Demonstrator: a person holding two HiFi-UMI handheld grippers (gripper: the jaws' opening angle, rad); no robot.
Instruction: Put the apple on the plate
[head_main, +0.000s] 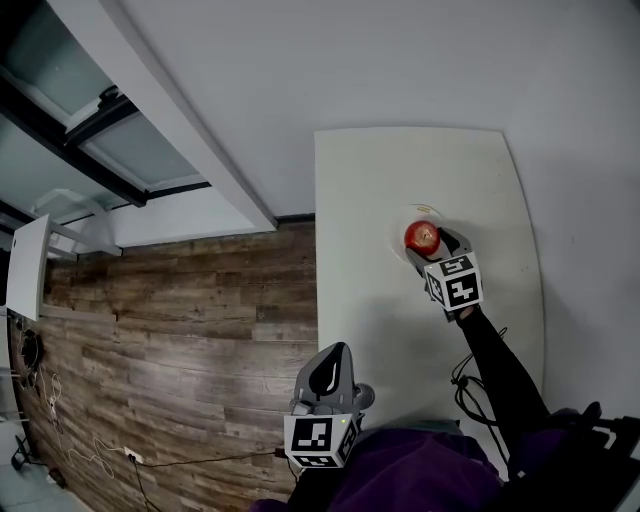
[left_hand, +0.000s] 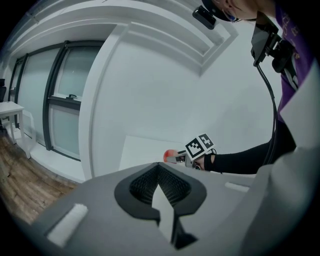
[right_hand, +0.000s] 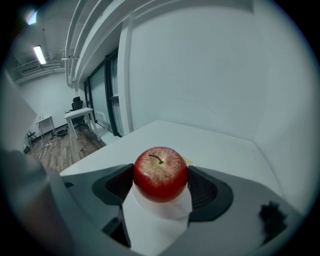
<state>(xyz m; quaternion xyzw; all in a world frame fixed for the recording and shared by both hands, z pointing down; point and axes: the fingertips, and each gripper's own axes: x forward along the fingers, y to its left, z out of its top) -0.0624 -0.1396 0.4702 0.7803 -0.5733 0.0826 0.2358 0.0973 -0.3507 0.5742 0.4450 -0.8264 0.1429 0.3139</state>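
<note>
A red apple (head_main: 421, 237) with a short stem sits over a small white plate (head_main: 414, 211) on the white table (head_main: 360, 200). My right gripper (head_main: 432, 246) is shut on the apple (right_hand: 160, 173), one dark pad pressed against each side, and the white plate (right_hand: 161, 209) shows just beneath it. My left gripper (head_main: 331, 362) hangs off the table's near left edge over the floor, far from the apple, shut with nothing in it. In the left gripper view its jaws (left_hand: 160, 189) meet, and the apple (left_hand: 169, 155) and the right gripper (left_hand: 184, 158) appear small in the distance.
The table stands against a white wall (head_main: 400, 60) at its far and right sides. Wooden floor (head_main: 180, 320) lies to the left, with glass doors (head_main: 90, 130) beyond. A black cable (head_main: 465, 378) trails on the table by the person's right sleeve (head_main: 500, 370).
</note>
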